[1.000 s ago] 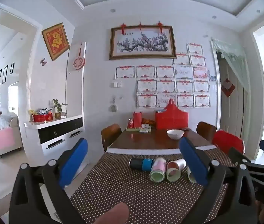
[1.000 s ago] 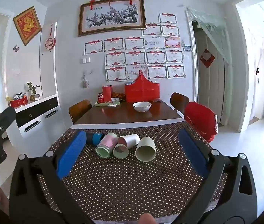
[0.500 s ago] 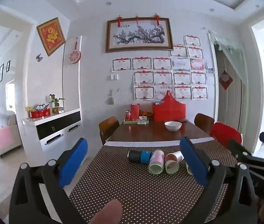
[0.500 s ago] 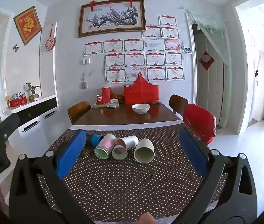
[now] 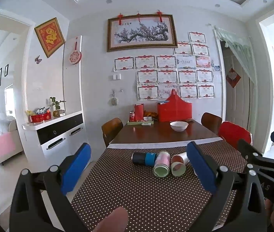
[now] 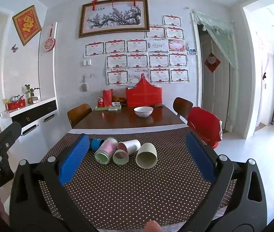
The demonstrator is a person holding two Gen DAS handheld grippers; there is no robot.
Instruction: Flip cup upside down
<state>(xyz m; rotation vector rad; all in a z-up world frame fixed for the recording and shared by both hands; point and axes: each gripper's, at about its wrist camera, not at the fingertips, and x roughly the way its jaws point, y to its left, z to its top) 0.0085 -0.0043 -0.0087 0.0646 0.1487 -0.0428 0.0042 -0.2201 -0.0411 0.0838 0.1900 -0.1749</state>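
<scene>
Several cups lie on their sides in a row on the brown dotted tablecloth (image 6: pixel 137 189). From left to right they are a black and blue cup (image 6: pixel 96 144), a pink cup (image 6: pixel 106 150), a white cup with a red inside (image 6: pixel 126 151) and a cream cup (image 6: pixel 146 155). The left wrist view shows the black and blue cup (image 5: pixel 142 158), the pink cup (image 5: pixel 162 163) and the white cup (image 5: pixel 178 165); the cream cup is hidden behind the right finger. My left gripper (image 5: pixel 137 172) and right gripper (image 6: pixel 137 158) are both open, empty and short of the cups.
A white bowl (image 6: pixel 143 111) sits on the bare wood table (image 6: pixel 117 121) beyond the cloth, with a red box (image 6: pixel 144 95) and a tray (image 6: pixel 108 107) at the far end. Chairs stand on both sides, one draped in red (image 6: pixel 204 125). A white sideboard (image 5: pixel 55 133) stands left.
The left wrist view has tilted and drifted, so the cups sit a little higher and more to the left in it. The right view is almost unchanged. Both grippers stay open.
</scene>
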